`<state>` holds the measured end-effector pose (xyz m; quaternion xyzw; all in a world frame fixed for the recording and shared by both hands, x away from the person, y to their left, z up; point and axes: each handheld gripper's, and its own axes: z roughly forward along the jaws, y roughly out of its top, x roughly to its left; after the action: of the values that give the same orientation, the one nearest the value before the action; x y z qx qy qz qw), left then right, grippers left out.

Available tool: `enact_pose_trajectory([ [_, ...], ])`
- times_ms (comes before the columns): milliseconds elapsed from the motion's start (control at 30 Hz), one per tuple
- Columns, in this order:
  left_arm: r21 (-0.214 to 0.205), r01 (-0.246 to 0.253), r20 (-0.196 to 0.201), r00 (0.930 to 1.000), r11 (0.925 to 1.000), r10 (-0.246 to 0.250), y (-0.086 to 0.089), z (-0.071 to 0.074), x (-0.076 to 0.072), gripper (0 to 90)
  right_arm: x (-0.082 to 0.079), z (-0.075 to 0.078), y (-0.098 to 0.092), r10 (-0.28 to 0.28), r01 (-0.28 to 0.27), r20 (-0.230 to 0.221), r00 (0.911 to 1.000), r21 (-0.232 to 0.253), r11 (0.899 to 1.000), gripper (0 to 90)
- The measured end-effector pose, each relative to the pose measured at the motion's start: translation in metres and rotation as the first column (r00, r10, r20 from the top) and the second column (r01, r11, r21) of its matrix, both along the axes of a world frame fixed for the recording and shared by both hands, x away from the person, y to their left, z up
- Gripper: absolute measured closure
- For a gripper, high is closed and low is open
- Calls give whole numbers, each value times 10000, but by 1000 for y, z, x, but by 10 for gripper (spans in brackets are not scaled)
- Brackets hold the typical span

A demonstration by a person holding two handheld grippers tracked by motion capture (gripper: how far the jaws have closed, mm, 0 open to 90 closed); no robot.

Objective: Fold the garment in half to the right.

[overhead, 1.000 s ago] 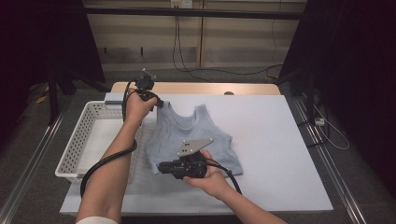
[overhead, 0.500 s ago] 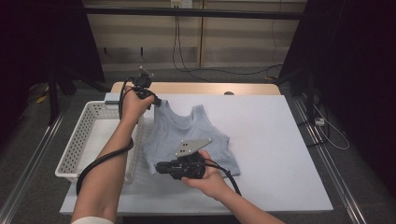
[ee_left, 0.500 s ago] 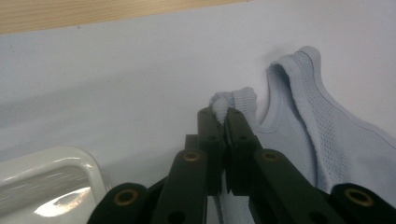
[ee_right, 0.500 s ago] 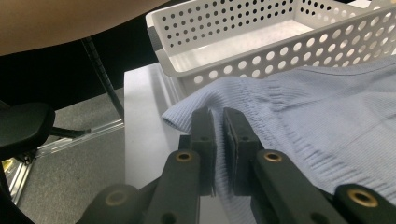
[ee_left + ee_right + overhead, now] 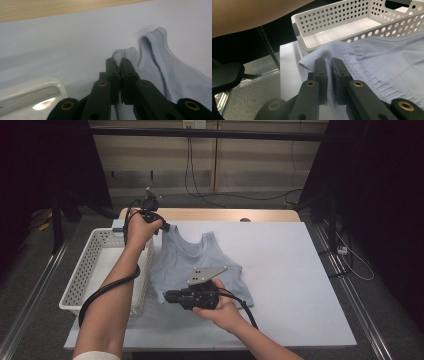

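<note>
Down flat on the white tabletop point(image 5: 280, 270), just beside the white basket point(image 5: 87, 270): a light blue tank top point(image 5: 200, 260), straps pointing away from the person. Pinched at one strap point(image 5: 124, 53), on the basket side, by the left tool point(image 5: 162, 226), jaws pressed tight on the cloth. Pinched at the near bottom corner, close to the basket too, by the right tool point(image 5: 167, 296), jaws squeezed on the ribbed hem point(image 5: 329, 55). Stretched a little between the two tools. Beyond the top's far edge, a strip of bare wood point(image 5: 210, 215).
</note>
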<state>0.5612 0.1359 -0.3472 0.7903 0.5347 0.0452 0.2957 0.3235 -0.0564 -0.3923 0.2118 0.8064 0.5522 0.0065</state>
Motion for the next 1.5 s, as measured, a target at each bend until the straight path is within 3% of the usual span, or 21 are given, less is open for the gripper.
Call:
enact_pose_trajectory([
  [533, 240, -105, -67, 9999, 9997, 107, 12, 7, -3, 872, 1, 0, 7, 183, -180, -104, 9998, 251, 9995, 847],
  [933, 439, -231, -181, 9995, 9988, 239, 6, -3, 0, 871, 1, -2, -5, 22, -16, -197, 9998, 322, 9995, 847],
  [1067, 530, -271, -216, 9994, 9982, 283, 6, -5, 2, 870, 2, -7, -10, -47, 62, -420, 9991, 371, 9993, 847],
  [1500, 441, -369, -245, 9990, 9983, 380, 0, -10, 6, 867, 2, -12, -31, -533, 551, -555, 9970, 320, 9980, 847],
])
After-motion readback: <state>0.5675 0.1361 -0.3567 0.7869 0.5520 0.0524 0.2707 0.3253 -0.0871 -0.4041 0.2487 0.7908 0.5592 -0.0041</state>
